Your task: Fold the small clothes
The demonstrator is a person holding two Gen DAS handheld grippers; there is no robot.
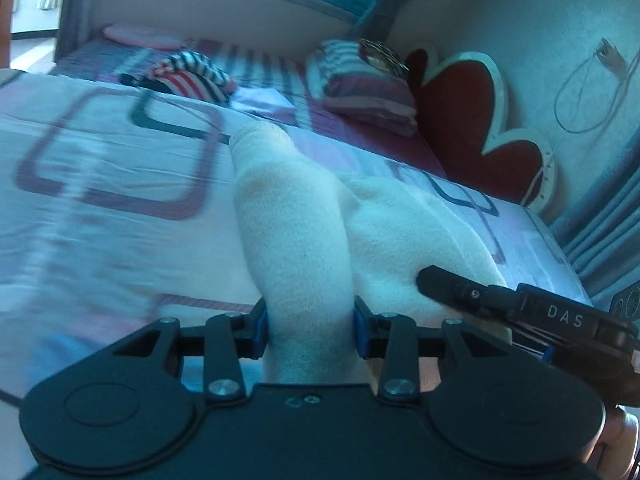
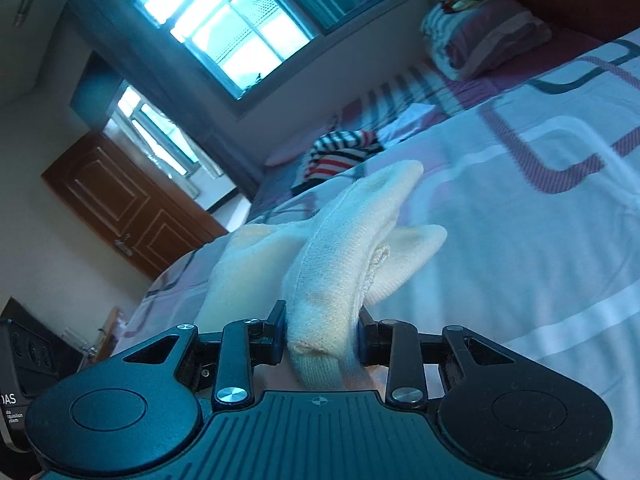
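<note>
Your left gripper point(image 1: 310, 330) is clamped on a white sock point(image 1: 292, 240), its blue pads point(image 1: 261, 330) pressing in from both sides, and the sock runs forward from the jaws, out over the bedspread point(image 1: 100, 152). Just right of it lies more white knit fabric, and your right gripper point(image 1: 436, 284) comes in from the lower right with its black finger touching that fabric. The picture is blurred on the left side.

From the right wrist view, your right gripper point(image 2: 322, 338) is clenched too, grasping a cream-white sock point(image 2: 344, 248) that sticks up and forward from between the pads, its toe end standing over the bedspread point(image 2: 520, 240). A second sock end point(image 2: 420, 240) shows just right of it and another pale piece point(image 2: 248, 256) just left; how many socks there are in all, you cannot tell from here.

Farther up the bed sits a striped red, white and dark garment point(image 1: 192, 74), well apart from the socks, and a folded striped quilt point(image 1: 360, 84) lies near the red heart-shaped headboard point(image 1: 460, 108). The right wrist view also takes in the bright window point(image 2: 228, 28) and a brown door point(image 2: 128, 204).
</note>
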